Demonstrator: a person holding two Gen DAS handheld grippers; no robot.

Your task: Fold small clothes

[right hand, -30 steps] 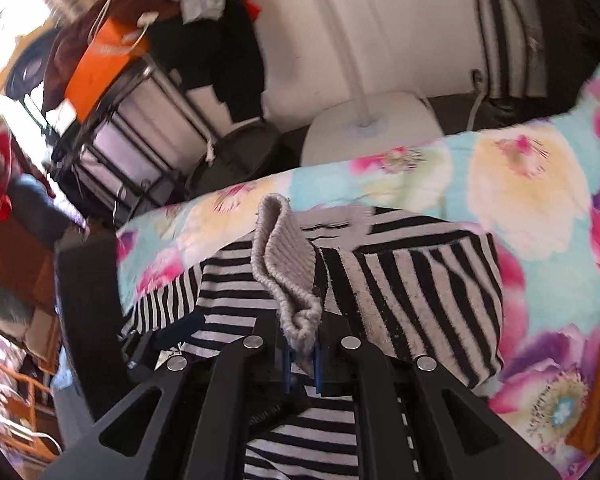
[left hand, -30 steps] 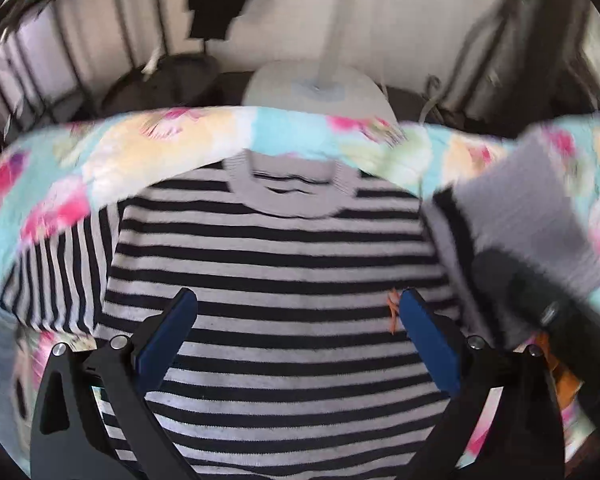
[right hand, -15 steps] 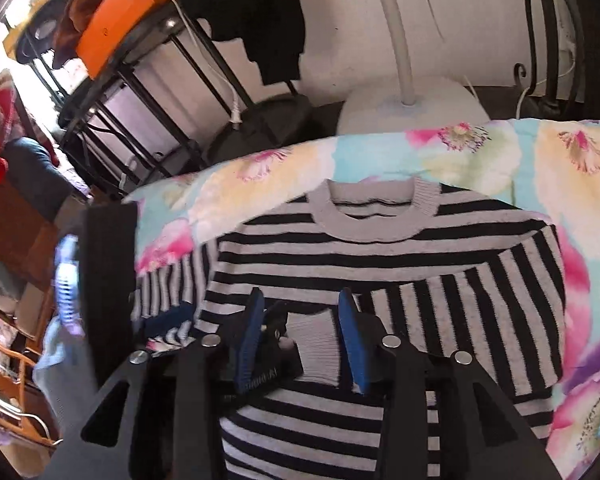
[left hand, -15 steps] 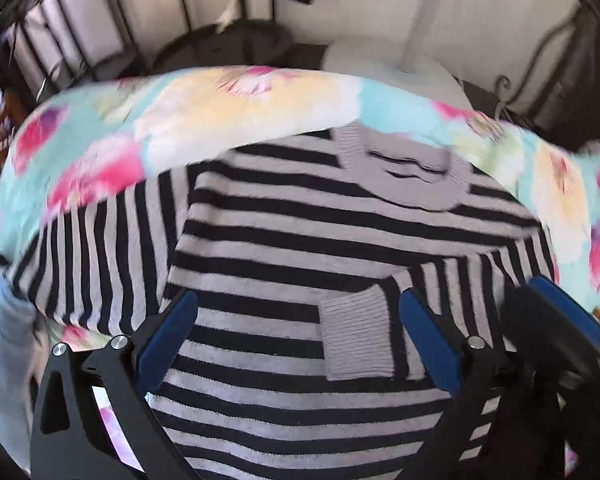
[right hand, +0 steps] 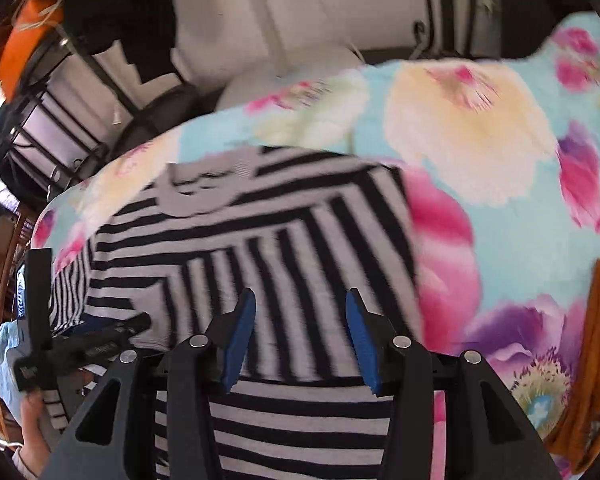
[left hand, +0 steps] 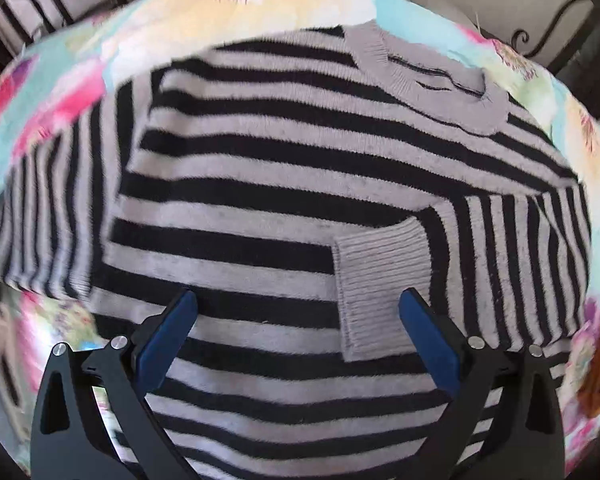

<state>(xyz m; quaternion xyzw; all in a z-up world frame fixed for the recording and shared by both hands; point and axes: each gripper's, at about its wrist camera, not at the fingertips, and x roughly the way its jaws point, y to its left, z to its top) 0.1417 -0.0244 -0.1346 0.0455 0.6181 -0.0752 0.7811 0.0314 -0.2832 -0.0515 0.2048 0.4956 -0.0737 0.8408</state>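
while both gape empty, left hand-held gripper (left hand: 296,332) and right hand-held gripper (right hand: 300,336) overhang sweater (left hand: 280,184).

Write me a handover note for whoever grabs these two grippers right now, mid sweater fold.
Left gripper: open, empty, over the sweater's chest.
Right gripper: open, empty, over the folded sleeve.
Striped sweater lies flat, collar away from you, on the floral blanket.
Done: the right-side sleeve is folded across the chest, with its grey cuff near the middle.
Left: the left-side sleeve lies spread out to the side; fold it in, then probably fold the body.
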